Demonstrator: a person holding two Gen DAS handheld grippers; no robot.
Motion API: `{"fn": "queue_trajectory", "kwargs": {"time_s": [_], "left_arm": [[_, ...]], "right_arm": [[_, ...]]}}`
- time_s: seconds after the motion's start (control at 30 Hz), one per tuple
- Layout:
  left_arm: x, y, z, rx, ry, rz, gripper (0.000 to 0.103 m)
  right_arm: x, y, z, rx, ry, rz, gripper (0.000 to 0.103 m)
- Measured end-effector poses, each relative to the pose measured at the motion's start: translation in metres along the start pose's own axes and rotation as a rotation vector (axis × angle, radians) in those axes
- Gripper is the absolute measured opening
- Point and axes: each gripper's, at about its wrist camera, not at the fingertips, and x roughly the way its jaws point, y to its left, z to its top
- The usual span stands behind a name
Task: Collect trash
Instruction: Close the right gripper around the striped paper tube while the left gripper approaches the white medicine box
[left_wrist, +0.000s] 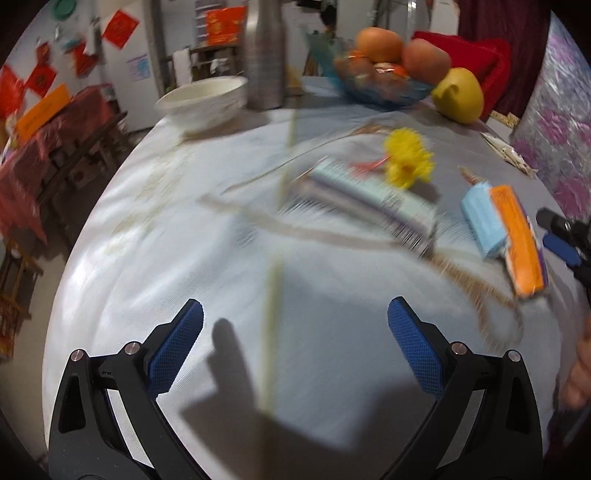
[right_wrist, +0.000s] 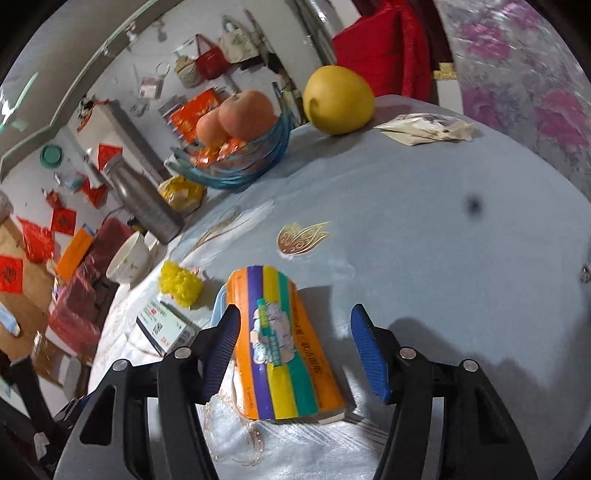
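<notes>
Early stage, by my read. Both grippers wide, empty. Right gripper (right_wrist: 293, 345) straddles striped box (right_wrist: 284, 347). Left gripper (left_wrist: 295, 332) over bare tablecloth (left_wrist: 147, 240); wrappers (right_wrist: 428, 129) lie at one o'clock, uncollected.

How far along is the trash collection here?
Nothing looks collected yet. The right hand-held gripper is open astride the striped packet; the left hand-held gripper is open and empty. The yellow scrap, small box and crumpled wrapper remain on the table.
</notes>
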Motion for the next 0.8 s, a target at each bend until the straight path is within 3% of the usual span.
{"fn": "queue_trajectory", "kwargs": {"time_s": [0.2, 0.33, 0.47, 0.63, 0.73, 0.8], "left_arm": [[0.031, -0.048, 0.05, 0.034, -0.021, 0.036, 0.096], [0.05, -0.053, 0.063, 0.034, -0.017, 0.073, 0.097], [0.044, -0.028, 0.058, 0.003, -0.008, 0.077, 0.097], [0.017, 0.024, 0.029, -0.054, -0.03, 0.078, 0.097], [0.002, 0.044, 0.026, -0.13, -0.073, 0.027, 0.097], [0.003, 0.04, 0.033, -0.14, -0.06, -0.01, 0.097]], "right_arm": [[0.0, -0.001, 0.002, 0.01, -0.001, 0.006, 0.061], [-0.003, 0.005, 0.001, -0.024, -0.018, -0.008, 0.062], [-0.005, 0.005, 0.001, -0.027, -0.026, -0.004, 0.062], [-0.007, 0.007, 0.0, -0.034, -0.032, 0.0, 0.062], [-0.007, 0.011, 0.0, -0.048, -0.037, -0.005, 0.062], [-0.008, 0.014, -0.001, -0.06, -0.049, -0.017, 0.062]]}}
